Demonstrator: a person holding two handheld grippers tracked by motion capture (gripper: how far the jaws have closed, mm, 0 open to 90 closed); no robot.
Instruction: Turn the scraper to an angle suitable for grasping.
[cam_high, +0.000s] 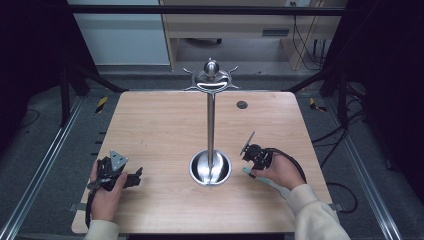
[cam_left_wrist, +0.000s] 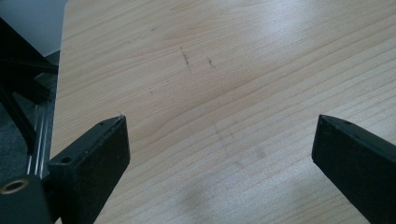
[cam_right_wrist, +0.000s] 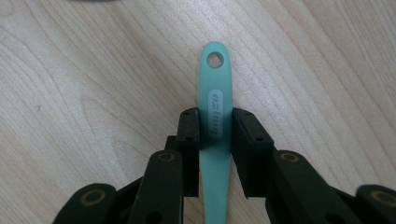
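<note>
A teal utensil handle (cam_right_wrist: 215, 84) with a hole at its end lies low over the wooden table (cam_right_wrist: 84, 70), and my right gripper (cam_right_wrist: 215, 116) is shut on it, one jaw on each side. The rest of the utensil is hidden below the jaws. In the high view the right gripper (cam_high: 254, 162) is just right of the round base (cam_high: 210, 169) of a metal stand, and the teal utensil (cam_high: 272, 184) runs under the hand. The stand's pole (cam_high: 210, 125) rises to a ring of hooks (cam_high: 210, 80). My left gripper (cam_left_wrist: 219, 126) is open over bare wood; it sits near the table's front left (cam_high: 132, 176).
A dark round plug (cam_high: 242, 104) is set in the table at the back right. Black frame posts stand beyond the table's left and right sides, and cables lie on the floor at the right. The table's left edge (cam_left_wrist: 58, 93) is close to the left gripper.
</note>
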